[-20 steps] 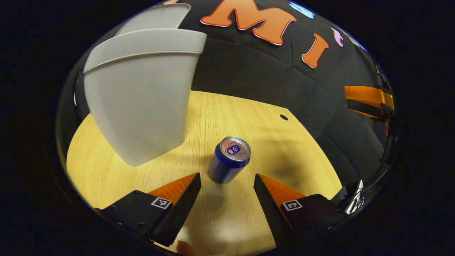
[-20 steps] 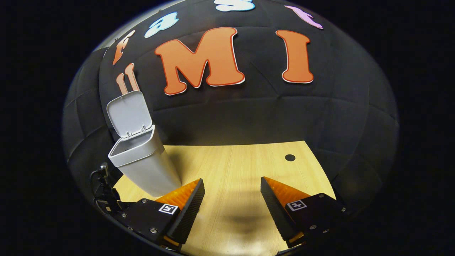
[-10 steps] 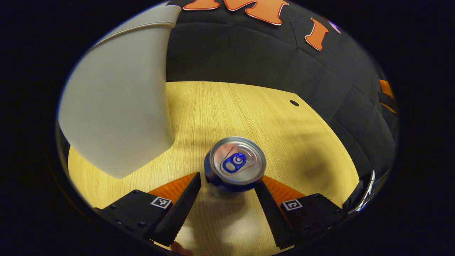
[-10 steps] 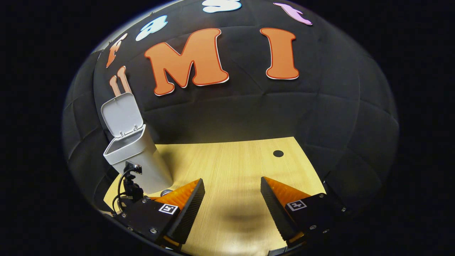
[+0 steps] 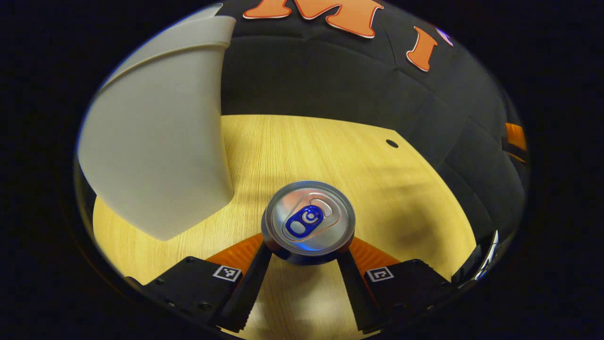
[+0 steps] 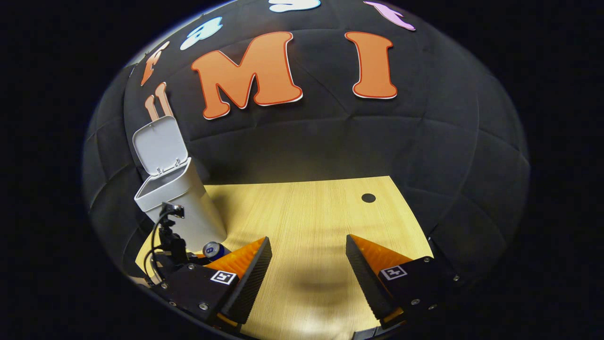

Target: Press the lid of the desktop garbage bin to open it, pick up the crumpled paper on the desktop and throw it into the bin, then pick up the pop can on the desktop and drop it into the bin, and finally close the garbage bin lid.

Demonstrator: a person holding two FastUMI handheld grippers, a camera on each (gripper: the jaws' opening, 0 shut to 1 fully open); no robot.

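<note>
The pop can (image 5: 308,219), blue with a silver top, stands upright on the wooden desktop (image 5: 330,151). My left gripper (image 5: 306,252) is closed in on it, one finger pressing each side below the rim. The grey bin (image 5: 155,151) rises close by on the left of the left gripper view. In the right gripper view the bin (image 6: 181,208) stands at the far left with its lid (image 6: 160,146) swung up and open, and the can (image 6: 212,250) sits at its foot. My right gripper (image 6: 306,259) hovers open over bare desktop, holding nothing.
A small dark hole (image 6: 368,198) marks the desktop near its far right corner. The black booth wall closes off the back of the desk. The left gripper's body and cable (image 6: 167,236) show in front of the bin in the right gripper view.
My left gripper moved forward until the can sat between its fingers, then the fingers closed onto it. My right gripper drifted slightly, bringing the can into its view.
</note>
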